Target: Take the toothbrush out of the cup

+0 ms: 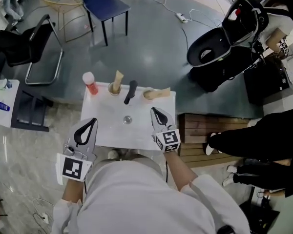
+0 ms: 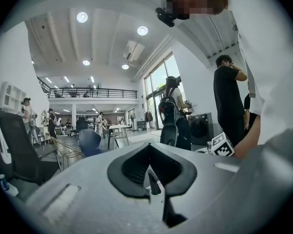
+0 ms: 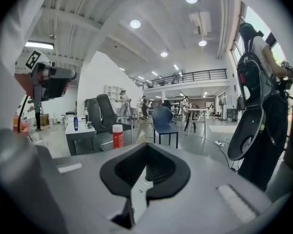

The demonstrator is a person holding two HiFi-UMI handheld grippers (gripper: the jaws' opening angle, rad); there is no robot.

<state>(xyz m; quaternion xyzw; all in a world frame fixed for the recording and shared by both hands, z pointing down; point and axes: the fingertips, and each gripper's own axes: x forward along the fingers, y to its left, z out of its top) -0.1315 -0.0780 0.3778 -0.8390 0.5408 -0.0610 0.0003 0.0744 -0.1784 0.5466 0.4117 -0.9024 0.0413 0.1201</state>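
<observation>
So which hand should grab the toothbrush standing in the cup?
Probably left. The cup stands left of the middle of the table, on the side of the left hand-held gripper. A black thing lies between it and the right hand-held gripper.

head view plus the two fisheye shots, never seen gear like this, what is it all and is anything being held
There is no robot here: a person holds a hand-worked tool with tongs in each hand. The head view comes from a camera on the person's head, looking down. It shows the left tongs and right tongs over a small white table. The other two pictures come from a camera riding on each tool, looking along its tongs into the room.

Along the table's far edge are a red bottle, a cup with a pale stick in it, likely the toothbrush, a dark handled object and a second cup. A small round metal piece lies mid-table. Both tongs are shut and empty.
</observation>
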